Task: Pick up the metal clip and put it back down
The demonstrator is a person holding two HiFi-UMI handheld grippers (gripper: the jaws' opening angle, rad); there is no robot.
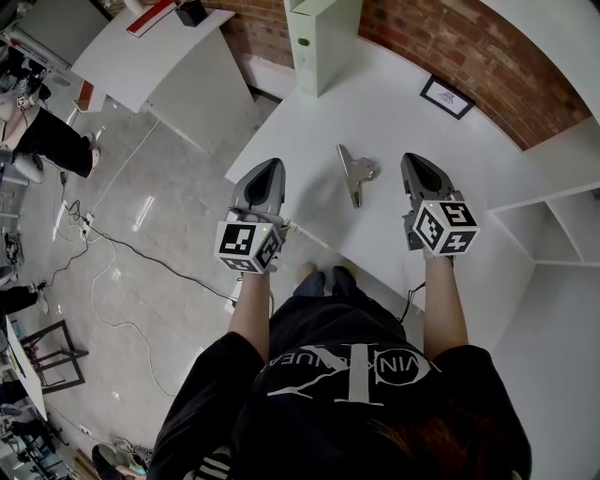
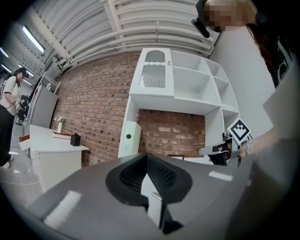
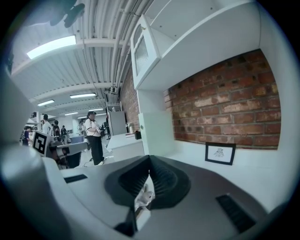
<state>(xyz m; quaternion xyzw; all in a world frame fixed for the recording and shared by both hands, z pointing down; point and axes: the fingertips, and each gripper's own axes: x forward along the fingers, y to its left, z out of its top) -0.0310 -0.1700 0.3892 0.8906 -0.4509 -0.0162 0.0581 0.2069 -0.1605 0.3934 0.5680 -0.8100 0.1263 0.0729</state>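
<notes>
**Both hand-held grippers closed and empty, metal clip lying between them**

The left hand-held gripper [image 1: 273,165] is held out over the near edge of the worktop [image 1: 394,112]. In its own view the two jaws meet at the tips with nothing between them [image 2: 146,157]. The right hand-held gripper [image 1: 411,159] is held level with it over the worktop, and its jaws are also closed on nothing [image 3: 149,158]. Each one carries a cube with square markers at its rear, the left cube [image 1: 248,244] and the right cube [image 1: 443,228], just ahead of the person's forearms.

The metal clip [image 1: 353,173] lies flat on the white worktop between the two hand-held grippers, touching neither and a little nearer the right one.

Farther back on the worktop a pale green binder [image 1: 323,42] stands upright against the brick wall [image 1: 450,47]. A small framed picture [image 1: 447,97] leans at the foot of that wall, to the right of the binder. Both show again ahead of the right hand-held gripper, the binder [image 3: 157,133] to the left of the picture [image 3: 219,153]. A white shelf unit [image 1: 562,225] stands at the right end of the worktop.

To the left, across a stretch of grey floor [image 1: 141,244] with cables trailing on it, a second worktop [image 1: 141,56] carries a red-edged book [image 1: 150,17] and a small black box [image 1: 192,11]. A person in a white top [image 3: 93,136] stands in the room beyond.
</notes>
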